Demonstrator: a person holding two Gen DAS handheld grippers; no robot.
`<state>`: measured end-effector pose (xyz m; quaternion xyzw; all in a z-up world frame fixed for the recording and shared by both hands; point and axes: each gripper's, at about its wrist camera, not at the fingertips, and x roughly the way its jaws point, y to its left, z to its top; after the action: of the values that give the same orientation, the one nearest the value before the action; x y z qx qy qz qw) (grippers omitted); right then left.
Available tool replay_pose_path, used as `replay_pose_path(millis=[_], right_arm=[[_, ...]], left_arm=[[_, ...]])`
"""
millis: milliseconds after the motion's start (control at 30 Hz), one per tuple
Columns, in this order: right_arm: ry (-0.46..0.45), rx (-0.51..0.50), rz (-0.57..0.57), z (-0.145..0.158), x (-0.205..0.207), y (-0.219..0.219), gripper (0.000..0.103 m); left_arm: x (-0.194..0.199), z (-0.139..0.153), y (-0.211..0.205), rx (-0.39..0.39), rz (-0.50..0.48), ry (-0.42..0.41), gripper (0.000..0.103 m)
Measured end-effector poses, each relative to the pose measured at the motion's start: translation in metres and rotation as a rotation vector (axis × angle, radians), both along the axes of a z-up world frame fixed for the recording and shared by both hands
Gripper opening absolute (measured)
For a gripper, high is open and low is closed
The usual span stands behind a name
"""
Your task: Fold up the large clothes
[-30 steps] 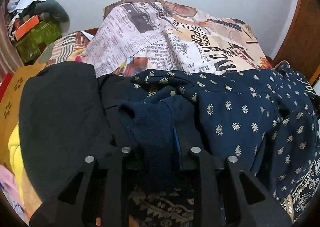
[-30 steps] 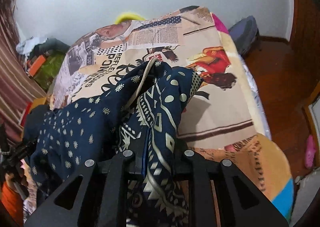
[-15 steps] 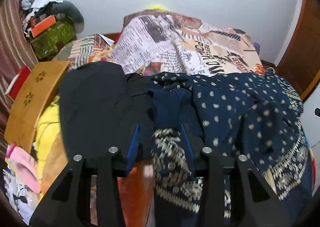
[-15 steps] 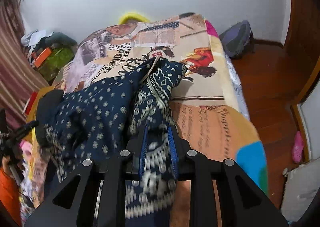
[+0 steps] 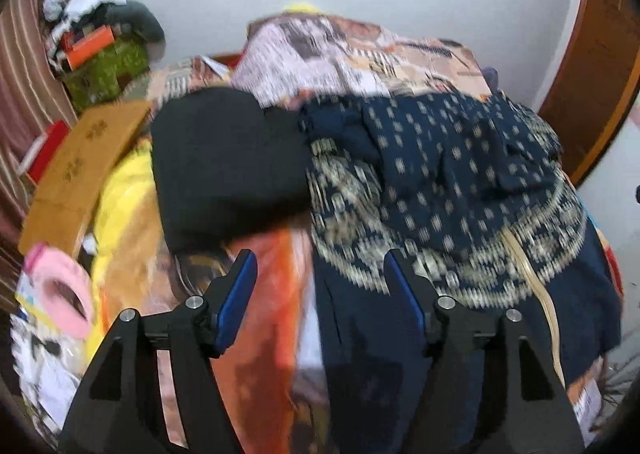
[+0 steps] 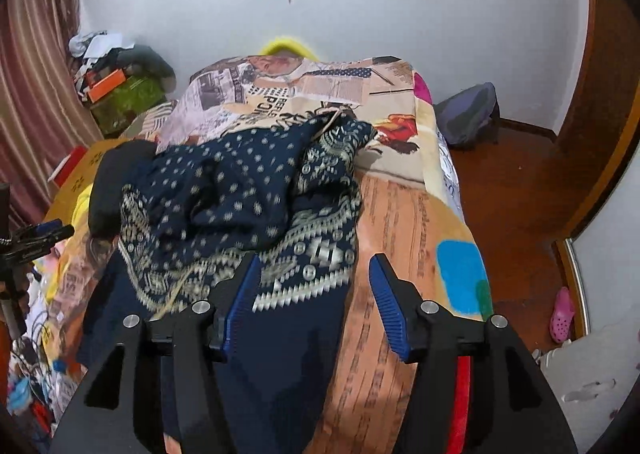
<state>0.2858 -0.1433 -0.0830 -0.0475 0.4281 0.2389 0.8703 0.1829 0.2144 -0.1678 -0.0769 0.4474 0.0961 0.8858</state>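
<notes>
Soft, light navy printed garment (image 6: 224,189) lies crumpled beside the black folded garment (image 5: 224,165); grasp its patterned hem. Left gripper (image 5: 320,274) and right gripper (image 6: 314,278) both gape, released, empty.

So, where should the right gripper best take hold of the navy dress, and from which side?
Probably the patterned hem band of the navy dress, just ahead of the open right gripper. Come from the near side, low along the bed: this edge lies flat and exposed, while the middle is bunched.
</notes>
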Motion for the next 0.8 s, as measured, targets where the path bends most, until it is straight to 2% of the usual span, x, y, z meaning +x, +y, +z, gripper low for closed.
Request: replay_pose_path(millis=[267, 367, 500, 600, 800], right_arm=[[0.106, -0.011, -0.008, -0.041, -0.031, -0.004, 0.052], [0.152, -0.025, -0.015, -0.058, -0.043, -0.005, 0.052], [0.202, -0.037, -0.025, -0.08, -0.051, -0.006, 0.052], [0.241, -0.022, -0.037, -0.094, -0.047, -0.007, 0.052], [0.275, 0.109, -0.046, -0.099, -0.037, -0.009, 0.053]], left_arm=[[-0.024, -0.05, -0.007, -0.124, -0.003, 0.167, 0.065], [-0.034, -0.065, -0.009, -0.169, 0.001, 0.196, 0.065], [-0.042, -0.089, -0.014, -0.268, 0.002, 0.241, 0.065], [-0.046, -0.102, -0.017, -0.302, 0.028, 0.252, 0.065], [-0.048, -0.104, -0.018, -0.377, 0.071, 0.21, 0.066]])
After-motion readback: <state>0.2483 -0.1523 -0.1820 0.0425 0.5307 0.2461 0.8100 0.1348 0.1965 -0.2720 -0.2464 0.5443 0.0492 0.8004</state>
